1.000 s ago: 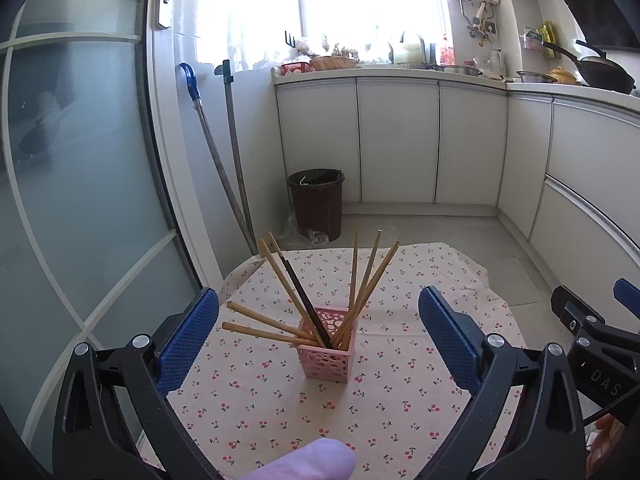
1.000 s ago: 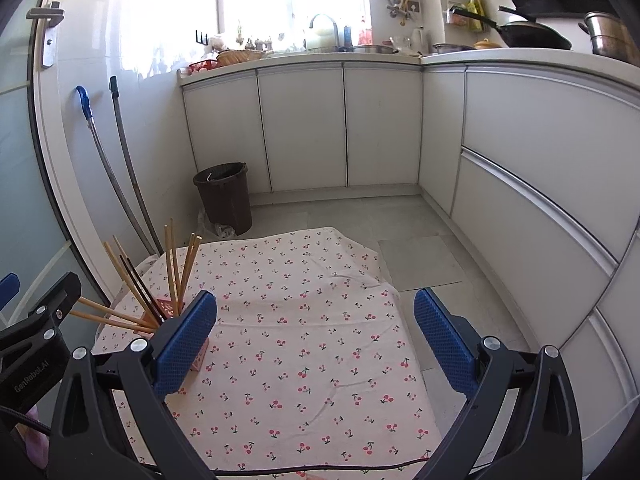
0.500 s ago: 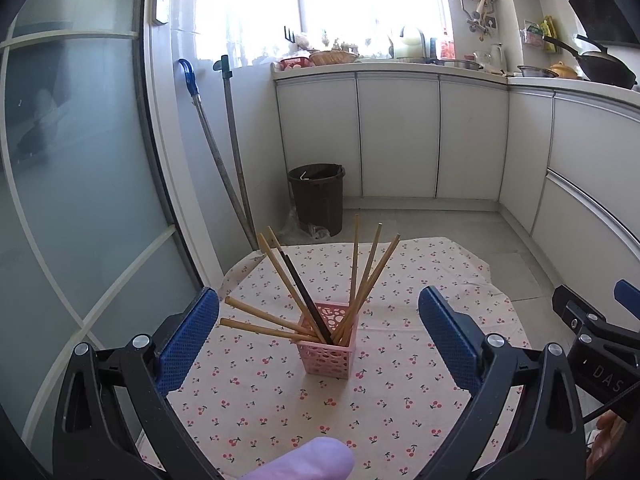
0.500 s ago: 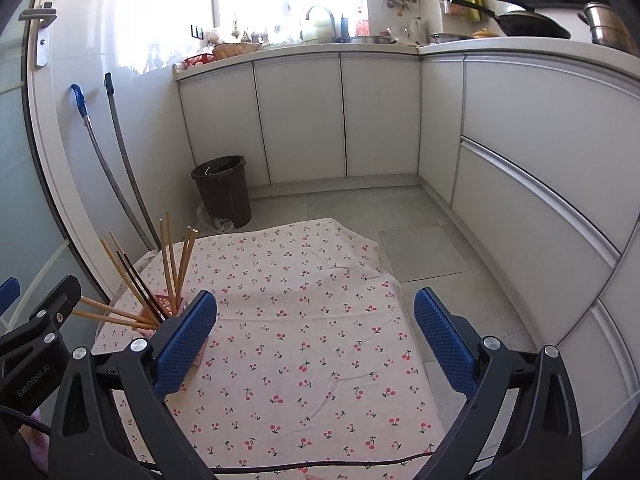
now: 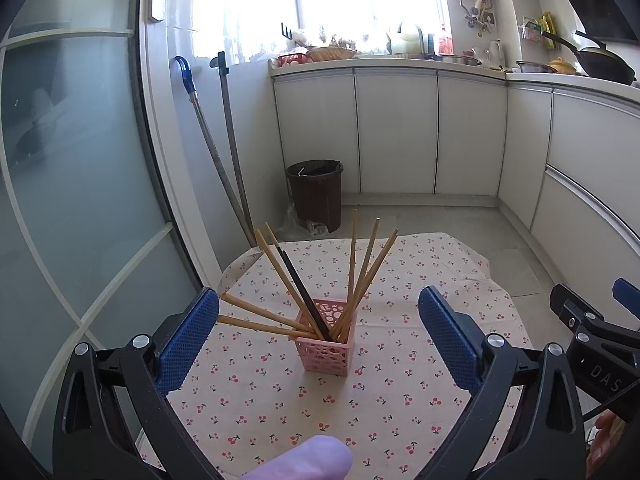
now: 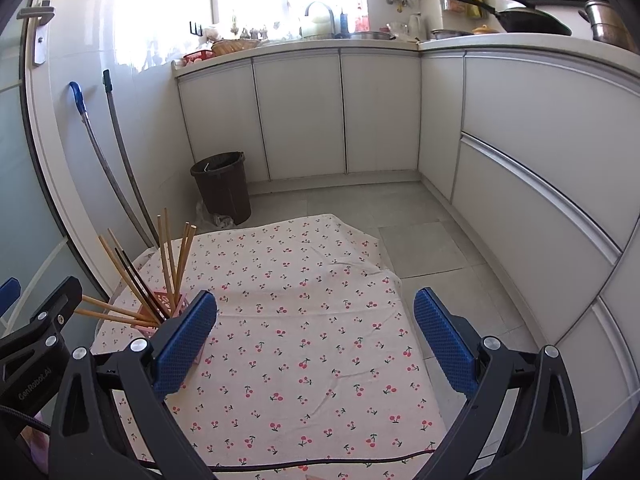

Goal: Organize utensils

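Note:
A pink perforated holder [image 5: 326, 336] stands on a cherry-print cloth [image 5: 360, 396] on the floor. Several wooden chopsticks [image 5: 362, 276] and one black chopstick [image 5: 306, 296] fan out of it. My left gripper [image 5: 318, 338] is open and empty, above and in front of the holder. My right gripper [image 6: 316, 340] is open and empty over the bare cloth [image 6: 304, 340], right of the holder [image 6: 170, 308], whose lower part is hidden behind its left finger. Each gripper shows at the edge of the other's view.
White cabinets [image 5: 400, 132] line the back and right. A dark bin [image 5: 316, 192] stands behind the cloth. Two mop handles [image 5: 224, 152] lean at the left wall beside a glass door [image 5: 72, 184]. A black cable [image 6: 280, 466] lies along the cloth's near edge.
Both grippers have drawn back and up a little, so the holder and cloth sit lower and farther in view. The chopsticks have not moved. Both grippers stay open.

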Tool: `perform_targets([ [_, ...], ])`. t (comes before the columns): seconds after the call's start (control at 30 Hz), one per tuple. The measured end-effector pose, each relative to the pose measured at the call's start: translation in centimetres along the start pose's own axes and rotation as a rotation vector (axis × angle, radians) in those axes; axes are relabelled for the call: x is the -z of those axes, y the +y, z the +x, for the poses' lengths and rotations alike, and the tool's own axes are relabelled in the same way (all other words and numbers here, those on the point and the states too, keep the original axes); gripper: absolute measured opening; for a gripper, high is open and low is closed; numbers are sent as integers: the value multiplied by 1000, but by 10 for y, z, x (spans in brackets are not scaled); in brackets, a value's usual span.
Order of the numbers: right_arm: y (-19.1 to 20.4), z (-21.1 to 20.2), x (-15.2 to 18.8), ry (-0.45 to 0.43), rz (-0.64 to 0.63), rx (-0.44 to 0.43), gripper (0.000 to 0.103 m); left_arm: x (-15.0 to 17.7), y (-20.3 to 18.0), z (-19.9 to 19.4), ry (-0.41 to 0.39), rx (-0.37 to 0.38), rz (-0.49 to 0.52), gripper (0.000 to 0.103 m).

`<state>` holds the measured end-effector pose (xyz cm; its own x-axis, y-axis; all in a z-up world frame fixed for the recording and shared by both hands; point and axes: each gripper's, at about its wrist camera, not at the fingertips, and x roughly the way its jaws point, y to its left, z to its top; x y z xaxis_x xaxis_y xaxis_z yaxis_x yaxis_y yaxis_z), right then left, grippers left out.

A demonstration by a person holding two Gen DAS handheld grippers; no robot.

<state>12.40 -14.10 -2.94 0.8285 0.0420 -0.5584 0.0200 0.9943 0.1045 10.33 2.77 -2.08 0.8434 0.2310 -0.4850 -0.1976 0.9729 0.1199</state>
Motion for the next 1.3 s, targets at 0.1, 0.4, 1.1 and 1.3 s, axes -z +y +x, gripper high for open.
perform_targets([
  [0.1, 0, 0, 0, 3, 2, -1, 96, 1, 0, 1, 3, 0, 3, 96],
  [0.4, 1, 2, 1, 7, -1, 1, 96, 2, -3, 2, 9, 0, 15, 96],
  [1.1, 2, 3, 4, 14, -10, 6, 96, 2, -1, 4, 13, -5, 11, 96],
  [1.3, 2, 4, 4, 18, -12, 8, 96, 3, -2, 4, 14, -5, 13, 96],
])
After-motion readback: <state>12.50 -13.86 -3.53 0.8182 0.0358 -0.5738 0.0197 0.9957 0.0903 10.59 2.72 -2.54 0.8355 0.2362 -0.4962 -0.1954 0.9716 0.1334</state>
